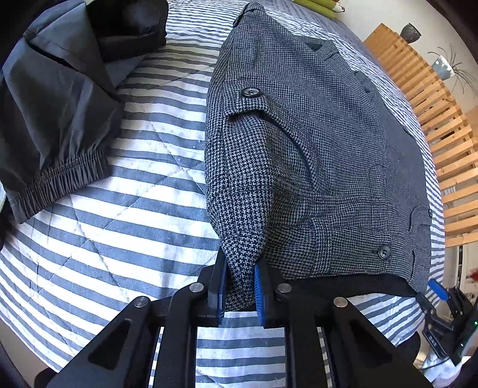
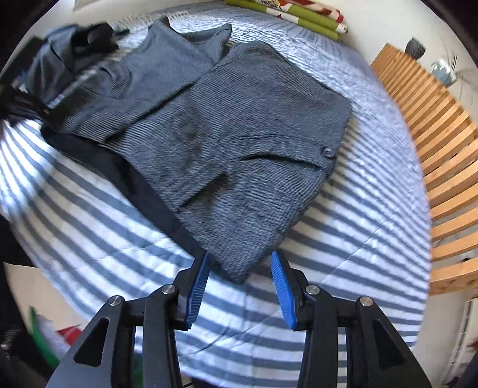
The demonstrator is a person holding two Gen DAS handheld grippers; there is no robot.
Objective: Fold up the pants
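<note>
Covering nearly everything in both views, a quilted bedspread [image 1: 125, 191] with blue and white stripes serves as the work surface, and a slatted wooden frame [image 1: 442, 140] runs along its far right side. On the bedspread lie the pants [image 1: 322, 167], grey houndstooth with dark buttons and pocket flaps, spread flat with their waistband end toward the cameras and a dark lining edge showing along the near hem. To the left of them, apart from the pants, sits a dark garment [image 1: 56, 119] with an elastic gathered edge. At the far end of the bed a folded green, white and red cloth [image 2: 292, 15] rests near the wall. In the left wrist view, the left gripper [image 1: 240, 295] has its blue pads pressed against a bunched fold of the pants at the near left corner, the fabric pinched and lifted into a ridge between them. In the right wrist view, which is motion-blurred, the right gripper [image 2: 240, 291] has its jaws standing apart, with the near right corner of the pants lying just beyond and between the fingertips, not squeezed.
</note>
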